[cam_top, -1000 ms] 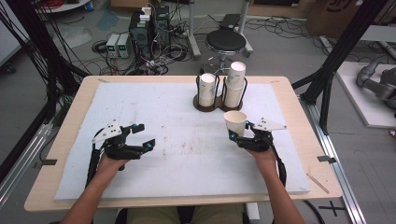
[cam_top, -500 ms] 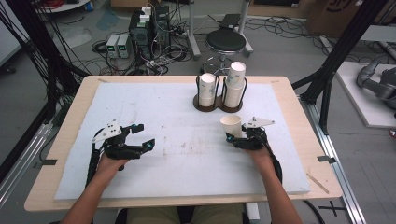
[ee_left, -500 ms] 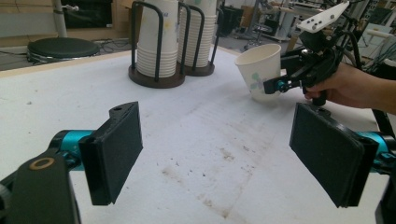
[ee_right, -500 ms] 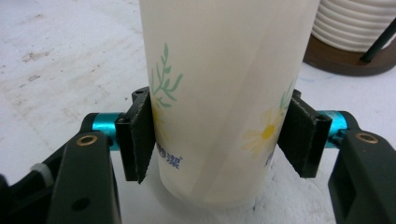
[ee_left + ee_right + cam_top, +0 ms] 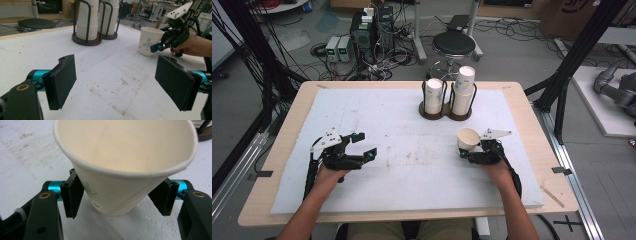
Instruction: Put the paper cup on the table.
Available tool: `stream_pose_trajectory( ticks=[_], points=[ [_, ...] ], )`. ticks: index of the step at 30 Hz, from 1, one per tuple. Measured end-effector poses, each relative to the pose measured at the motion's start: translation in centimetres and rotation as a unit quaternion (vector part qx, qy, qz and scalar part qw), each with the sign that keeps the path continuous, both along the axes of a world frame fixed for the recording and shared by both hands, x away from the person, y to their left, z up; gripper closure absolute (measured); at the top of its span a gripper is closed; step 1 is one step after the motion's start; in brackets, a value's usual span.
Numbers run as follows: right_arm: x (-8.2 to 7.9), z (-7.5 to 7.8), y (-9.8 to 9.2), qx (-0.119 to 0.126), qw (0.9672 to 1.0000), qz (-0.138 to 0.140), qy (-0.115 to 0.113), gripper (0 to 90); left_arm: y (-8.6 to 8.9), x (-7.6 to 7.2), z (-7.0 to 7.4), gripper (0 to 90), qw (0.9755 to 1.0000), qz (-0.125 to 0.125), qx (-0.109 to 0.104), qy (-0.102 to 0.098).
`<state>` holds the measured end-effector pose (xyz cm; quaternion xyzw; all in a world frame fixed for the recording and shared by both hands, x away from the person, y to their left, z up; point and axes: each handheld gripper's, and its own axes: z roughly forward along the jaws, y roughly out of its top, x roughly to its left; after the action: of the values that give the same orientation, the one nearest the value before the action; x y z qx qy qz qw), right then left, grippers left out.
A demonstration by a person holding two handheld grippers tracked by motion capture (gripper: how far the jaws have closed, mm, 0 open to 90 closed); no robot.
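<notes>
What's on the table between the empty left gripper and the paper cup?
Nothing: between the left gripper and the paper cup lies bare, stained white mat, seen in the high view.

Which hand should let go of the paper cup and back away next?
The right. Its tongs already straddle the paper cup, which stands on the white mat, and they have just been opening around it. The left tongs sit open and empty, far across the mat.
</notes>
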<state>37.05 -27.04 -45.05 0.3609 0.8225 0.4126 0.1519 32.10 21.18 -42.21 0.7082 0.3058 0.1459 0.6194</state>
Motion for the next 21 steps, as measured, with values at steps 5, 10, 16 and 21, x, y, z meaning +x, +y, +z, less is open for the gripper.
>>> stream_pose_trajectory(
  ticks=[5,10,16,21],
  points=[
    [-0.2,0.0,-0.2,0.010,0.9998,-0.014,0.008,21.6,0.0,0.0,0.0,17.2,1.0000,-0.002,0.001,0.003],
    [-0.8,0.2,-0.5,0.001,0.9999,-0.008,0.014,21.3,0.1,0.1,0.0,17.2,1.0000,-0.002,0.000,0.003],
    [-2.9,1.2,-1.6,0.013,0.9997,-0.017,-0.009,21.3,0.6,0.1,0.1,17.1,0.9999,0.006,-0.010,0.003],
    [-5.3,2.5,-2.7,0.028,0.9986,-0.028,-0.036,21.3,1.5,0.0,0.3,16.9,0.9993,0.031,-0.020,-0.009]
  ],
)
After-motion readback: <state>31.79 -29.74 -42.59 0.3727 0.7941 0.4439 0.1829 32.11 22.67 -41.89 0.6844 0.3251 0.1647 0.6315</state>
